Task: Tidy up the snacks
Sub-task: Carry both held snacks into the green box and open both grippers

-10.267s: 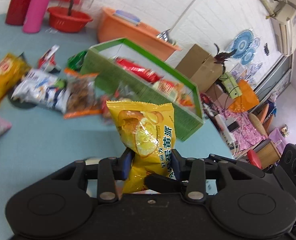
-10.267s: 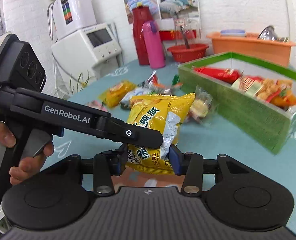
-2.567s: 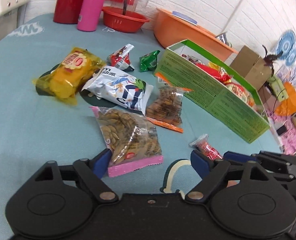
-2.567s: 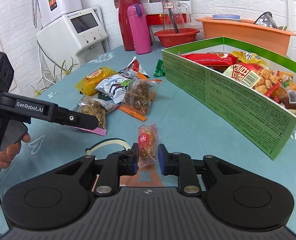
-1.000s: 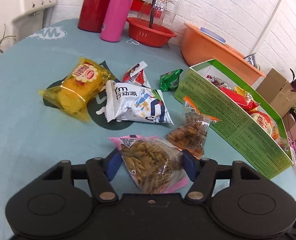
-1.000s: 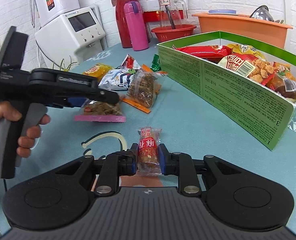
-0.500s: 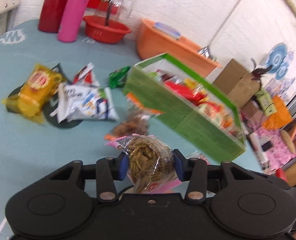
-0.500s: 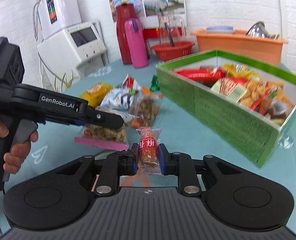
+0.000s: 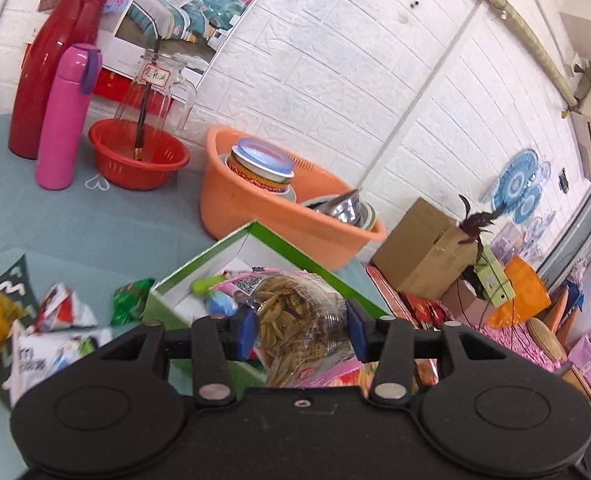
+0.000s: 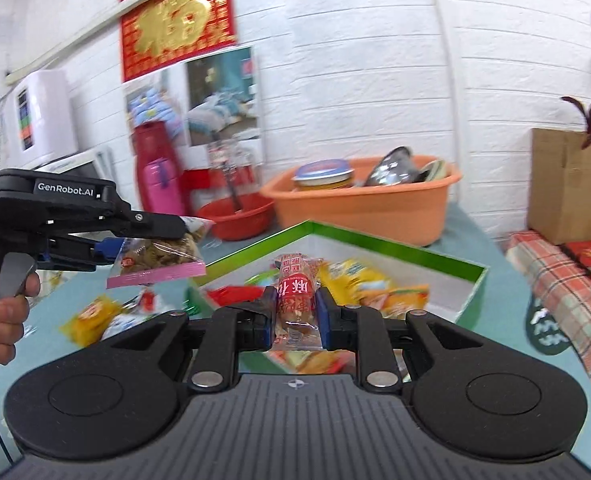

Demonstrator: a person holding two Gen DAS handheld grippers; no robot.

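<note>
- Your left gripper (image 9: 300,330) pinches a clear pink-edged bag of brown snacks (image 9: 295,320), lifted off the tabletop above the near corner of the green box (image 9: 167,300).
- Your right gripper (image 10: 295,312) is pressed tight on a small red-labelled packet (image 10: 295,296), held upright over the box's near edge.
- Inside the box: mixed packets, blurred.
- Yellow bag (image 10: 89,318) and other packets lie on the tabletop beside the box's left corner.
- Orange basin (image 9: 255,216) sits behind the box.

Two close wrist views over jaws, both facing the green box (image 9: 255,236) (image 10: 375,240).
</note>
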